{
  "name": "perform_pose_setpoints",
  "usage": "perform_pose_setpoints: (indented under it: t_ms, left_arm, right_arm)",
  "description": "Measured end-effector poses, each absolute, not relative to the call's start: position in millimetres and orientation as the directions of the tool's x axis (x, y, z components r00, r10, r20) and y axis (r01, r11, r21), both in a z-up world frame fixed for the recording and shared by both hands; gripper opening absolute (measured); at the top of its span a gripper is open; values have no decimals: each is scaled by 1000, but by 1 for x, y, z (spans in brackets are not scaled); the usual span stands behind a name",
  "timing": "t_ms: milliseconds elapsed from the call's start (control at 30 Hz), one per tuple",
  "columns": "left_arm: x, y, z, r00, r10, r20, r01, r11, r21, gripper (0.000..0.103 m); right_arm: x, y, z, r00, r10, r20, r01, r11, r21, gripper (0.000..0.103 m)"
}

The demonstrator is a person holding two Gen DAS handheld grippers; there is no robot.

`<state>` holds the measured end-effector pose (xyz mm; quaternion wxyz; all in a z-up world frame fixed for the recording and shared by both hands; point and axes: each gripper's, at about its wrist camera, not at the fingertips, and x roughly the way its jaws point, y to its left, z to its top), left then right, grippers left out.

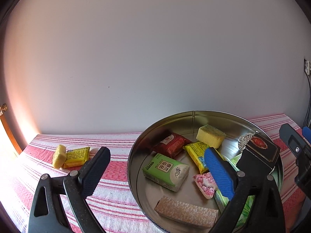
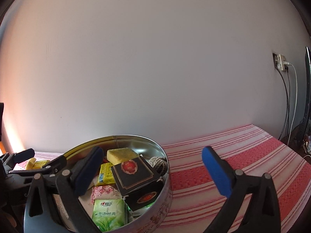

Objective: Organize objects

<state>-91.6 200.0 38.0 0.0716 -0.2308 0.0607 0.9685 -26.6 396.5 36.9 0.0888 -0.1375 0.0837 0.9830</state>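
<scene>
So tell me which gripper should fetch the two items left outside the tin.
Left. The yellow sponge and yellow packet lie just beyond the open left gripper; the right gripper faces bare tablecloth.

We see a plain pale wall [image 2: 155, 58] behind a table under a red-and-white striped cloth [image 2: 243, 155]. Warm light falls from the left; at right, cables [image 2: 287, 101] hang from a wall socket [image 2: 280, 62].
</scene>
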Motion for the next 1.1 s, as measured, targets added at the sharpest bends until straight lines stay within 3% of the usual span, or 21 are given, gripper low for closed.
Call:
perform_pose_setpoints:
  t_ms: [200,567,800,1100]
  left_arm:
    - [-80,185,26,-896,88,-435,-138,-987,85,99]
    - [-67,148,20,-916,32,-399,-74,-993,90,99]
    - [-60,115,16,-928,-14,-373,-29,-994,109,99]
    - [-65,65,13,-914,-25,-405,7,-999,48,99]
  right_arm:
    - [-26,403,35,-940,138,-311,-204,-960,192,103]
    - [-8,397,37,-951,217,-220,-255,-953,162,103]
    - [-4,389,38,-938,270,-215,-302,-945,129,103]
    - [13,370,37,-923,310,-227,-349,-924,158,103]
